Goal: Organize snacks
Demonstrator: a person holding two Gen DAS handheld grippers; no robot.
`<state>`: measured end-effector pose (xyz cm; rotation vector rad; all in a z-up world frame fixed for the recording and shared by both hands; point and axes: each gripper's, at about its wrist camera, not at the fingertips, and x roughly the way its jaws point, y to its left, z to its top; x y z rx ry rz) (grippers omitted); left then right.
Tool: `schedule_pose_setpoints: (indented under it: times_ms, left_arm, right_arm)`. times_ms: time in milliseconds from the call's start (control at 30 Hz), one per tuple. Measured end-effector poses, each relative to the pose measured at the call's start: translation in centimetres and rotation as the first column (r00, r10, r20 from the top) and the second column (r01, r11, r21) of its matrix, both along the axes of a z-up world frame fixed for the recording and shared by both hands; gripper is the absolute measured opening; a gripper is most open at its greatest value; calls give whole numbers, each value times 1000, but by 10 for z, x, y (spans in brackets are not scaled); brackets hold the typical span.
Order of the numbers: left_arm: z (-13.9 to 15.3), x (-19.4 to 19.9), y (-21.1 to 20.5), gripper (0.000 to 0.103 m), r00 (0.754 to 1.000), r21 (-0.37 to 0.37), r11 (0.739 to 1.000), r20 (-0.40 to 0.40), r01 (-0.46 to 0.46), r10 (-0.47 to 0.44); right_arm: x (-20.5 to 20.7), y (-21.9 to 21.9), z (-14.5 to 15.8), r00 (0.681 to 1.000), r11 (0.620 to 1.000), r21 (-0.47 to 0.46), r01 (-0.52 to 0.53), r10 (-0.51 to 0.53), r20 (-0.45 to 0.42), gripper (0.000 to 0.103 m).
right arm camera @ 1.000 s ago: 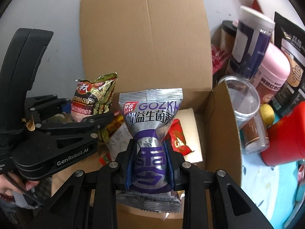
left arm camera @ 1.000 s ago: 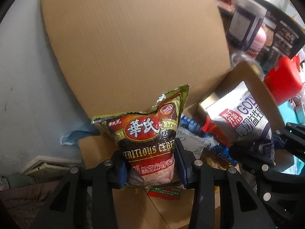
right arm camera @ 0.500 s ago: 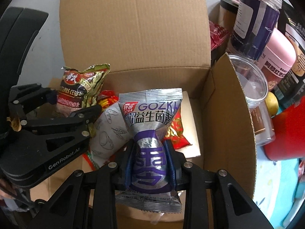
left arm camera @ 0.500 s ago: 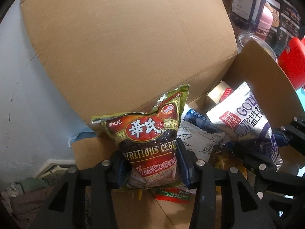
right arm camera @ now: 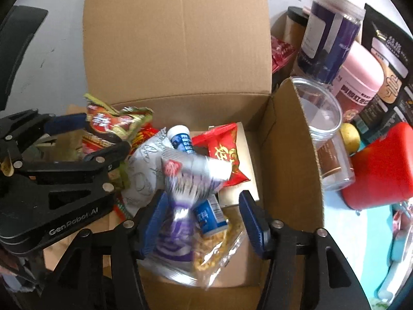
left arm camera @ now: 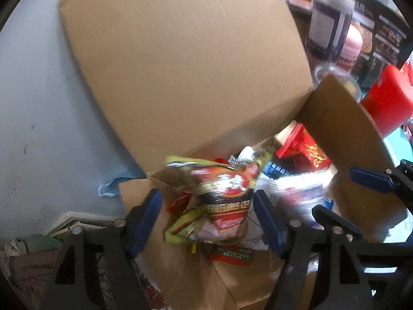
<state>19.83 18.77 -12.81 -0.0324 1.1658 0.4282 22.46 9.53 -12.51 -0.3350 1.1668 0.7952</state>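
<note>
As both grippers hung over the open cardboard box, the left gripper had just been opening, its jaws wide and its pads clear of the red and green cereal bag, which showed blurred between them above the snacks in the box. The right gripper had just been opening too, jaws parted, the silver and purple packet loose between them, blurred, over a blue tube and a red pouch.
</note>
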Motion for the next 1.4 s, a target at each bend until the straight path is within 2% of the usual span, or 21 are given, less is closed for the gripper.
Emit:
schedule_pose_setpoints:
  times_ms: [167,333,567,767,900,967,1000,1067,1267,1400]
  left_arm:
    - [33,-19,-6,75,998,-10,1000,57,-14,15]
    - [85,-51,-10,75,990,-4,1000,139,-15,15]
    - [168,-109,-17,75,961,35,999,277,-18,7]
    - [211,-156,-40,75,933,64,998,359,-13,-10]
    - [229,-187,-60,75,921,88,996,390,-20,-16]
    - [236,-204,-70,75,916,100,995,401,-22,-20]
    - [238,-211,-74,75,914,104,994,406,-22,-22]
    - [242,-224,-83,75,910,110,994,413,-22,-25]
    - [248,-268,-108,75,902,103,994,431,-33,-15]
    - [245,-289,-122,75,903,91,995,430,-35,-8]
  right_arm:
    - [-12,-16,35,999,999,37,6,-7,48,58]
    - [-33,-34,84,992,997,76,-2,-7,128,58]
    - [-73,-62,160,970,988,157,9,-46,238,63]
    - [-114,-95,215,944,974,228,8,-82,319,71]
    - [-143,-114,240,928,969,249,13,-104,357,71]
    - [-160,-123,247,916,968,249,25,-121,382,75]
    - [-169,-127,250,911,967,251,28,-128,391,79]
    - [-184,-137,256,906,965,258,32,-137,400,80]
    - [-224,-168,264,902,958,280,55,-168,398,80]
    - [-245,-186,265,899,955,287,70,-185,398,84]
